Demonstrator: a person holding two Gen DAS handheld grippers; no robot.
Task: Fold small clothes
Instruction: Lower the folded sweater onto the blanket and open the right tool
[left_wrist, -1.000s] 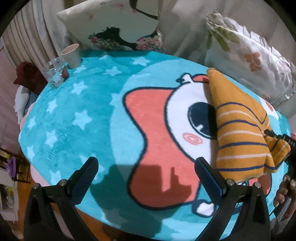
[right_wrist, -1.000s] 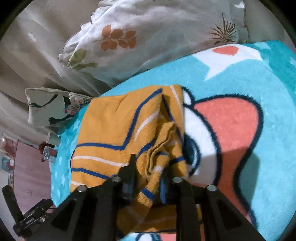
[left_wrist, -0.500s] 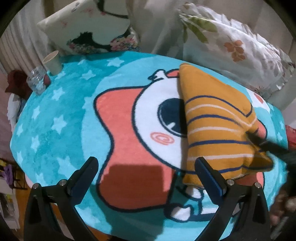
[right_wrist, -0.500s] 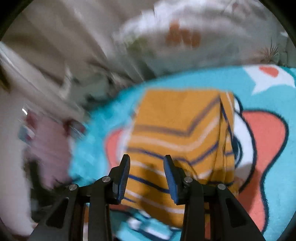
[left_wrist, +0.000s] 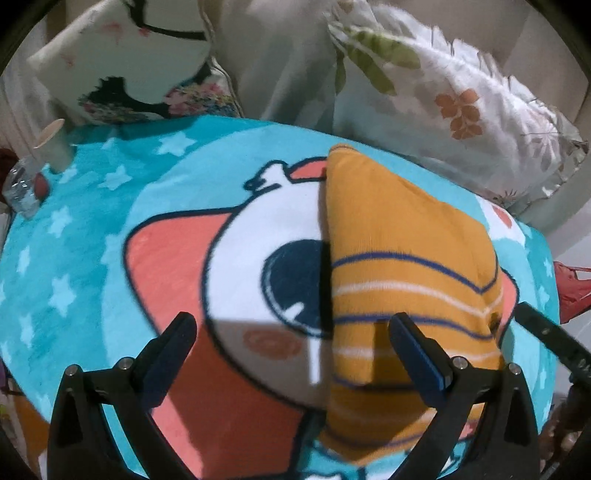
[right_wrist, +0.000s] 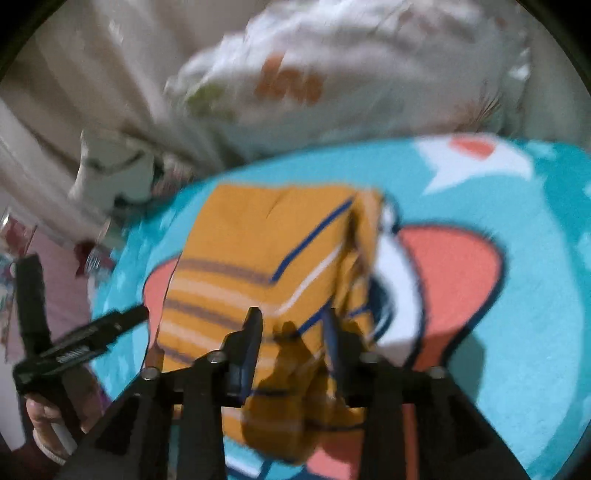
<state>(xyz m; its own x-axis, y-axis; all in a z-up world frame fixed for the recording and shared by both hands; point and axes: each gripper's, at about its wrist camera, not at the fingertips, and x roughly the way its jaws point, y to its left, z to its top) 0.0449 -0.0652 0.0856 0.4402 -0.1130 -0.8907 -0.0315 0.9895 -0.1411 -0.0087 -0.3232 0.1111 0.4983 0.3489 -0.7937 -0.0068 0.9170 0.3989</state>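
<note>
The left tongs (left_wrist: 291, 339) gape wide and hold nothing, low over the cartoon blanket (left_wrist: 92, 258); the right tongs (right_wrist: 293, 332) stand partly open, empty, above the near edge of the orange striped garment (right_wrist: 258, 251). The garment lies folded on the blanket. Beyond it rest two pillows (left_wrist: 443, 92), with a paper cup (left_wrist: 51, 144) far left.

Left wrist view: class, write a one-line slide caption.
Open left tongs hover over a folded orange striped garment on a turquoise cartoon blanket.
</note>
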